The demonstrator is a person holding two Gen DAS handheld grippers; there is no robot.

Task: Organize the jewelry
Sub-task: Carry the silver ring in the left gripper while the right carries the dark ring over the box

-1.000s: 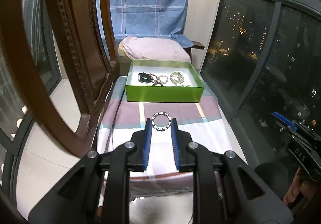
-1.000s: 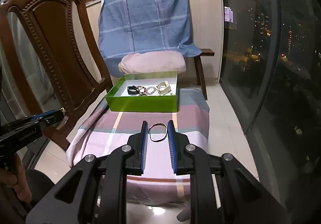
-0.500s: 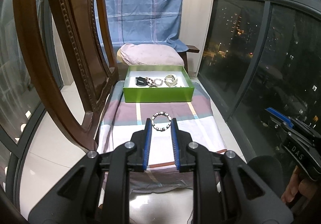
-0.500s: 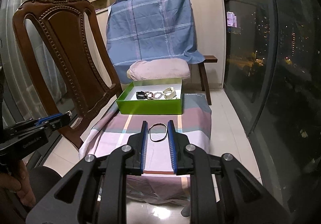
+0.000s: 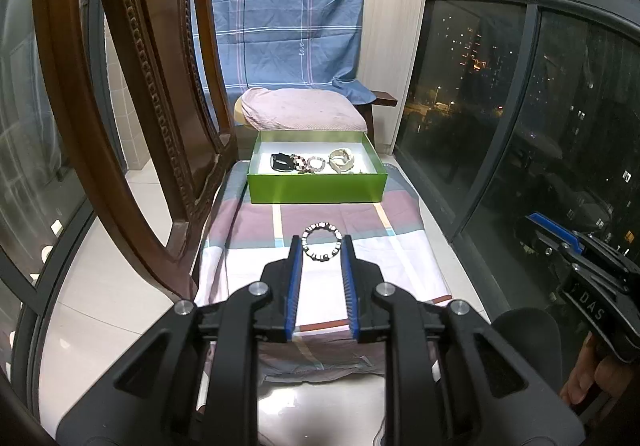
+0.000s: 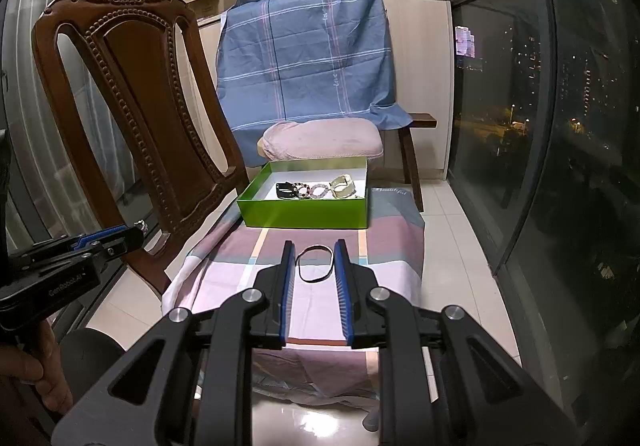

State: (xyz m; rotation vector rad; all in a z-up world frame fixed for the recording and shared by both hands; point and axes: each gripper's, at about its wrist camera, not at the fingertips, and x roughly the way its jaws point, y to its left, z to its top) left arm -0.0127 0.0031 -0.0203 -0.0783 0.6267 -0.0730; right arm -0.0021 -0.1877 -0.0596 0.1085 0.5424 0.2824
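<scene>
My left gripper [image 5: 321,244] is shut on a black-and-white beaded bracelet [image 5: 322,241], held at the fingertips above the striped cloth. My right gripper [image 6: 314,250] is shut on a thin black band [image 6: 315,264], also held above the cloth. A green box [image 5: 316,188] with a white inside stands at the far end of the bench. It holds a black piece, two bead bracelets and a cream bangle. The box also shows in the right wrist view [image 6: 304,212]. The left gripper shows in the right wrist view at the left edge [image 6: 116,240].
A carved wooden chair [image 6: 132,106] stands at the left of the cloth-covered bench [image 5: 320,286]. A pink cushion [image 5: 304,112] and a blue cloth-draped cabinet [image 6: 308,50] are behind the box. Dark glass windows [image 5: 520,126] run along the right. Tiled floor lies on both sides.
Both grippers have pulled back and risen from the box, each still holding its piece. The box looks smaller and farther away, and more of the chair and floor shows.
</scene>
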